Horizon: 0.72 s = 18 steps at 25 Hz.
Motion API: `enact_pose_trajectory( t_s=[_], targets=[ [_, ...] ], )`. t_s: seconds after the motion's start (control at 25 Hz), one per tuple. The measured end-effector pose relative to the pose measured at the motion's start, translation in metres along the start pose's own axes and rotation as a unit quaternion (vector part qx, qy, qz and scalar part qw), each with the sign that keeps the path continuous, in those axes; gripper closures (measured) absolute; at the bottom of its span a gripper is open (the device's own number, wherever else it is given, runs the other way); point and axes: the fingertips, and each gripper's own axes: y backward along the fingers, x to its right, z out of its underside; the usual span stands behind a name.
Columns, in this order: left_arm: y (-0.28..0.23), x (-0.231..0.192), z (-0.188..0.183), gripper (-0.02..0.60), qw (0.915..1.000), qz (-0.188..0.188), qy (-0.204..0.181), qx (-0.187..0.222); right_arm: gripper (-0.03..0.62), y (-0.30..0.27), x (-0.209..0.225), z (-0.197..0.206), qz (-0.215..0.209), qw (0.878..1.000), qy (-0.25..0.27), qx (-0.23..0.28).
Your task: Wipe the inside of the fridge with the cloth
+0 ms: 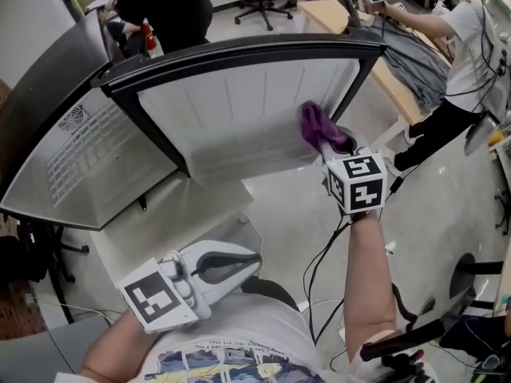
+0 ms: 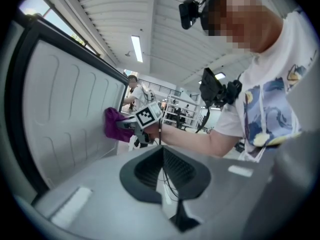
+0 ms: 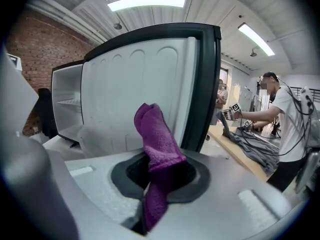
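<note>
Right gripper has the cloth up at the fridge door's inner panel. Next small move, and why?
Probably sweep the right gripper leftward in the head view across the door's inner panel, with the purple cloth pressed on it. The cloth sits near the panel's right edge, so most of the panel lies to its left.

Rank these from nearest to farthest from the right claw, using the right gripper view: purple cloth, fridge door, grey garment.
1. purple cloth, gripped in the right claw.
2. fridge door, directly behind the cloth, centre-left.
3. grey garment, on the table, far right.

cloth [image 1: 315,126] against door [image 1: 231,110], fridge cabinet [image 1: 84,154] left of door
</note>
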Motion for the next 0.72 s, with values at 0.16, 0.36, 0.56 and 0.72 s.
enact_pose_trajectory(
  t_s=[0.16, 0.36, 0.56, 0.72],
  targets=[
    [-0.002, -0.002, -0.001, 0.577, 1.0, 0.003, 0.001, 0.0, 0.54, 0.007, 0.011, 0.006, 0.014, 1.0, -0.007, -0.004],
    [-0.002, 0.0, -0.003, 0.575, 0.9999, 0.01, -0.002, 0.005, 0.54, 0.014, 0.008, 0.007, 0.012, 1.0, -0.007, -0.005],
    [0.006, 0.004, -0.001, 0.575, 0.9999, 0.013, -0.001, 0.009, 0.54, 0.015, -0.042, -0.009, -0.045, 0.999, 0.023, 0.0],
    [0.018, 0.005, 0.003, 0.575, 0.9999, -0.001, 0.002, 0.01, 0.54, 0.005, -0.094, -0.023, -0.109, 0.993, 0.033, 0.018]
  ],
)
